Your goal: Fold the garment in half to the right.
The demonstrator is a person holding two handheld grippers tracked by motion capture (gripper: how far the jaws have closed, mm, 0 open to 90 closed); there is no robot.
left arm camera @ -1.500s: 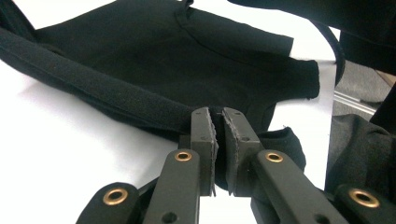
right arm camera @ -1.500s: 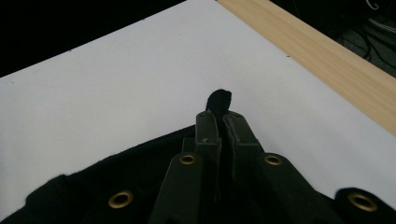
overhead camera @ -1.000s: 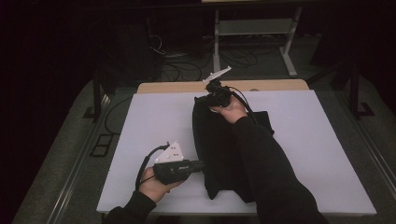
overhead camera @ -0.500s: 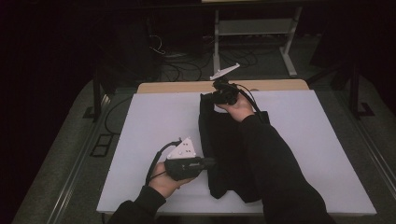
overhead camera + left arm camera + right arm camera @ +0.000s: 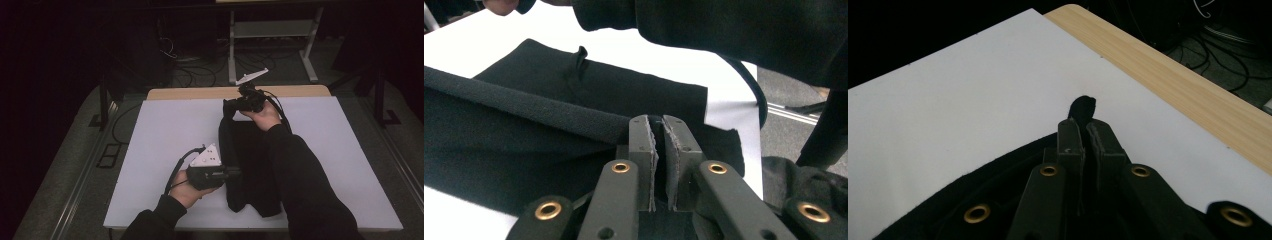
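both the left hand-held gripper [image 5: 234, 173] and right hand-held gripper [image 5: 229, 106] are clamped on the black cloth [image 5: 250, 165].

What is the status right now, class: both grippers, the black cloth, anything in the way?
Left gripper shut on black cloth, near edge. Right gripper shut on its far end. Cloth lifted along white table. Nothing in the way.

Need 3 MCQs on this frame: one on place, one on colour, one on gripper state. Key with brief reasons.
1. Where does the right hand-held gripper grip the black cloth?
A far end
B near end
C middle

2. What colour is the sheet under the cloth?
A white
B green
C red

3. How do the left hand-held gripper's jaws stand?
A wide open
B shut on the cloth
C shut on nothing

A: it pinches the cloth by the wooden table edge.
A: the sheet is white in every view.
B: a cloth fold runs between the pressed jaws.
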